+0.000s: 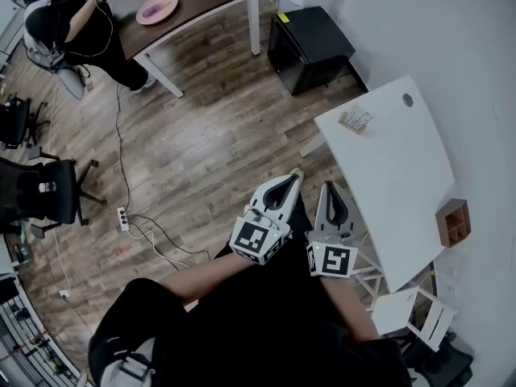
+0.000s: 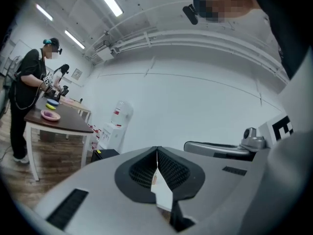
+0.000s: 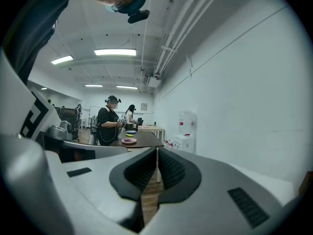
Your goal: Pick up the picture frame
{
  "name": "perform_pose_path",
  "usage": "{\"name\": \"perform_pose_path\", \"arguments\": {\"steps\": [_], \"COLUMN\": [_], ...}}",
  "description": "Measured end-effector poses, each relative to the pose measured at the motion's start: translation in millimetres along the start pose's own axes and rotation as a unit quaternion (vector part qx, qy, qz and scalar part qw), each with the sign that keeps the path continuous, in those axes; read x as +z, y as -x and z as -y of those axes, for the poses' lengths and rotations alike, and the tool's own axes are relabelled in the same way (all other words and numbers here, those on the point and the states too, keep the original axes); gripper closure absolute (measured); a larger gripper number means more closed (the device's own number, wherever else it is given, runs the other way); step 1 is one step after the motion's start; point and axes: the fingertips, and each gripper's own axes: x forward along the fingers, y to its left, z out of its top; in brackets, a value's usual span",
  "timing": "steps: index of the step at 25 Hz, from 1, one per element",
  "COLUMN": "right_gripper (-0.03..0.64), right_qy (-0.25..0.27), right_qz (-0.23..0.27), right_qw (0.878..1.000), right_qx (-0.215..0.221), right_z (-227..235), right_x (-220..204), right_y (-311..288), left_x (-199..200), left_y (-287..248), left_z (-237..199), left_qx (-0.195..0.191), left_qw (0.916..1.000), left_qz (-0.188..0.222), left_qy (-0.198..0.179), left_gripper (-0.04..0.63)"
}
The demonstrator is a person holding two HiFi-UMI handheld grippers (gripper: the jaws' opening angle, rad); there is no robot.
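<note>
A small pale picture frame (image 1: 355, 121) rests near the far left corner of the white table (image 1: 403, 176) at the right of the head view. Both grippers are held side by side in front of the person's body, short of the table's near-left edge and apart from the frame. The left gripper (image 1: 293, 176) (image 2: 157, 151) is shut, its jaws meeting at the tips with nothing between them. The right gripper (image 1: 329, 187) (image 3: 157, 151) is also shut and empty. Neither gripper view shows the frame.
A brown wooden box (image 1: 454, 222) hangs by the table's right edge. A black cabinet (image 1: 310, 47) stands beyond the table. Farther off, another person (image 1: 64, 22) works at a brown table (image 1: 201, 6) with a pink plate (image 1: 156, 8). A power strip (image 1: 123, 218) with cables lies on the floor.
</note>
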Motion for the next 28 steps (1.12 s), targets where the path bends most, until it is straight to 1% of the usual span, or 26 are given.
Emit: {"name": "perform_pose_path", "arguments": {"steps": [3,8,15,22,24,28], "right_gripper": [0.581,0.581,0.581,0.581,0.581,0.581], "right_qy": [-0.015,-0.056,-0.088,-0.106,-0.112,-0.119], "right_qz": [0.004,-0.01,-0.023,-0.048,-0.057,-0.074], "right_qw": [1.0,0.998,0.994,0.99,0.988,0.986], "right_qx": [-0.014,-0.033,-0.062,-0.079,-0.086,-0.095], "right_z": [21,57,107,149,162,186], "right_x": [0,-13,-33,-66,-78,-100], "right_y": [-14,-41,-74,-104,-110,-120], "left_x": [4,-6,-20,-41,-48,-61], "left_y": [-21,-63,-128,-186,-202,-230], "left_z": [1,-6,-2,-6,-13,-25], "left_qx": [-0.008,-0.015,-0.045,-0.066,-0.064,-0.06], "left_qw": [0.9994,0.9986,0.995,0.9903,0.9895,0.9886], "left_qz": [-0.008,-0.027,-0.058,-0.093,-0.098,-0.111], "left_qy": [-0.031,-0.042,-0.068,-0.081,-0.085,-0.082], "left_gripper": [0.58,0.58,0.58,0.58,0.58,0.58]}}
